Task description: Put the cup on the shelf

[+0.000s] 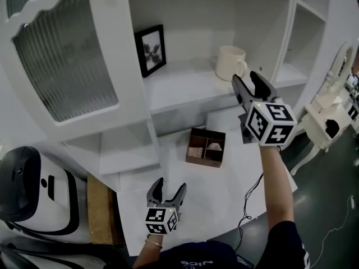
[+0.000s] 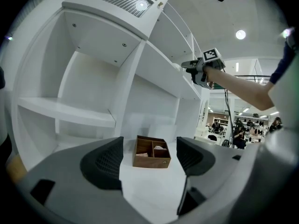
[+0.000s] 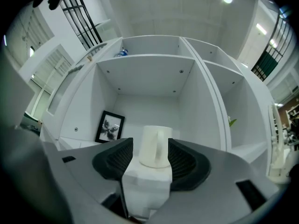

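A cream cup (image 1: 229, 62) stands upright on the white shelf (image 1: 179, 88), its handle turned toward my right gripper (image 1: 248, 82). That gripper is open at the shelf's front edge, just right of the cup. In the right gripper view the cup (image 3: 154, 146) shows between the spread jaws of the right gripper (image 3: 150, 149), and the pads are clear of its sides. My left gripper (image 1: 166, 188) is open and empty, low over the white table. In the left gripper view the left gripper (image 2: 149, 160) points at a brown wooden box (image 2: 152, 152), and the right gripper (image 2: 198, 71) is up at the shelf.
A black-framed picture (image 1: 150, 50) leans at the shelf's back left. The divided wooden box (image 1: 206, 147) sits on the table below. An open cabinet door with ribbed glass (image 1: 61, 60) juts out at left. A white chair (image 1: 331, 116) stands at right.
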The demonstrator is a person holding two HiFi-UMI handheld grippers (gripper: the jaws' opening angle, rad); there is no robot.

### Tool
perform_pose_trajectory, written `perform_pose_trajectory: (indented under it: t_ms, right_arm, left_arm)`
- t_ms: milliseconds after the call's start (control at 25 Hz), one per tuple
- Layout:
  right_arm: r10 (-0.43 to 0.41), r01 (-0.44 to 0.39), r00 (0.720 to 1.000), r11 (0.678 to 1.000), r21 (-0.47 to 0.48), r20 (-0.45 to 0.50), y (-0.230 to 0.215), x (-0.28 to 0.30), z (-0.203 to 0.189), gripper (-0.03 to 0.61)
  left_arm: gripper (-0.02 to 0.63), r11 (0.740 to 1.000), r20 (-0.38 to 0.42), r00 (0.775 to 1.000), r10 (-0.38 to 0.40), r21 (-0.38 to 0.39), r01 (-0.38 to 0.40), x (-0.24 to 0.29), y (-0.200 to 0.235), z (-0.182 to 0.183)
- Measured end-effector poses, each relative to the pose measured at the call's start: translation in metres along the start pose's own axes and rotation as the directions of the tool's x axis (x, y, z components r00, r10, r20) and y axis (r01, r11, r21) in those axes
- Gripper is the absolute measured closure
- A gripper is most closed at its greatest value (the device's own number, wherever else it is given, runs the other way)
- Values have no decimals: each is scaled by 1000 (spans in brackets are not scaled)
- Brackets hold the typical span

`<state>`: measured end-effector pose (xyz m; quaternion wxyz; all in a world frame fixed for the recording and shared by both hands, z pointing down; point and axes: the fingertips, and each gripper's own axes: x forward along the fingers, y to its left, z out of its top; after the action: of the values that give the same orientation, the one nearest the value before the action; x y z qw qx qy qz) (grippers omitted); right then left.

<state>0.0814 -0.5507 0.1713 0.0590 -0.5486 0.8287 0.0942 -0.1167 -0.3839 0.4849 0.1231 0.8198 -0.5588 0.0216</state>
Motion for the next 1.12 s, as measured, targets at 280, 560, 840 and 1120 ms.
perform_pose_trajectory:
  t_ms: [280,560,840,1120]
  right_arm:
    - [21,-19,999,999,-48,38,26,-50,-10,335]
    - [-5,8,1000,997,-79,30,41,-95,-31,336]
    - [3,-4,1000,999,-45,-28,63,-137,-81,336]
    - [-10,6,995,999,-46,-96,85,-176,-145,336]
  left_arm:
    - [273,1000,16,1000,-20,-4,20,-3,-6,2]
    - [273,999,27,999,-47,20,46,-8,-13,4]
    - [273,998,46,997,-58,26,56,-14,-16,7]
    - [273,998,50,997,-63,28,62,-23,-20,1]
